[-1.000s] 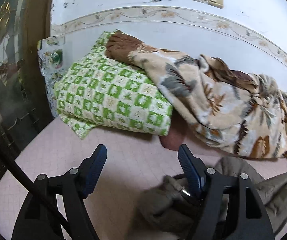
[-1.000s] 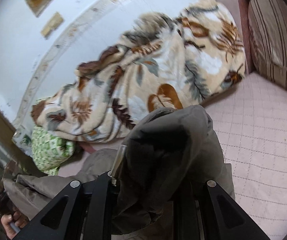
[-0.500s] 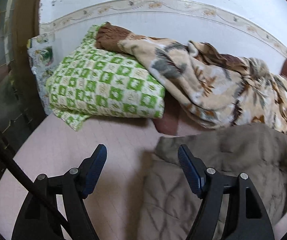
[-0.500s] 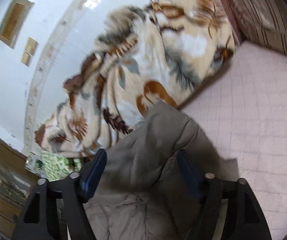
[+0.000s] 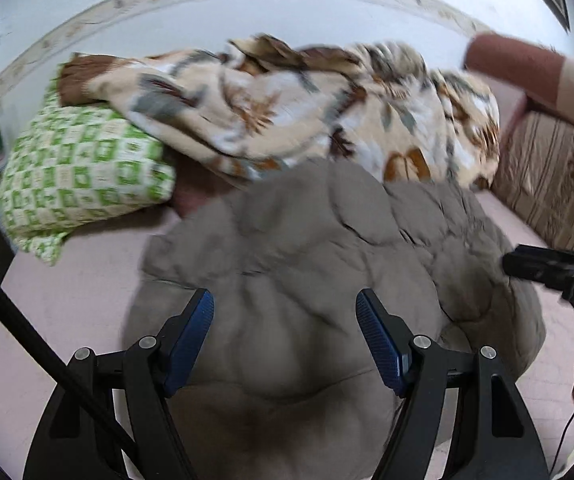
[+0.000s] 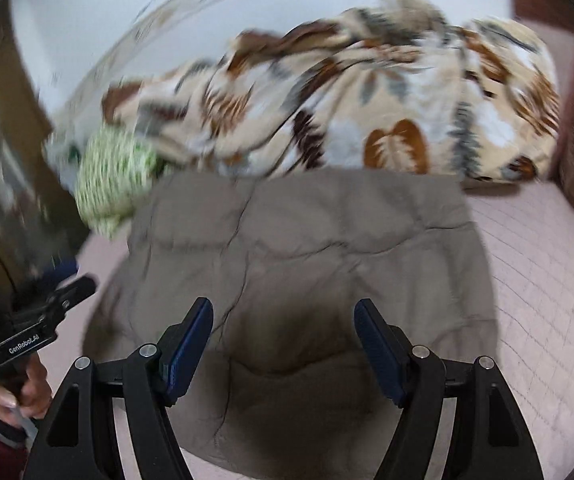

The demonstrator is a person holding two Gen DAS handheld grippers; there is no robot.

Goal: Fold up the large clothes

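Covering pink quilted bedding (image 6: 547, 280), a grey-brown jacket (image 6: 307, 240) lies below a white wall (image 5: 247, 16).

Grey-brown quilted puffer jacket (image 5: 307, 264), folded into a rough rectangle w/ creased, puffy panels, lies flat on pink bed sheet (image 6: 539, 280) directly ahead of & below the left gripper (image 5: 285, 344) and right gripper (image 6: 283, 346), not pinched by either.

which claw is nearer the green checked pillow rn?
Left. The left claw hangs over the grey jacket on the side where the green checked pillow lies. The right claw is over the jacket's opposite side, farther away.
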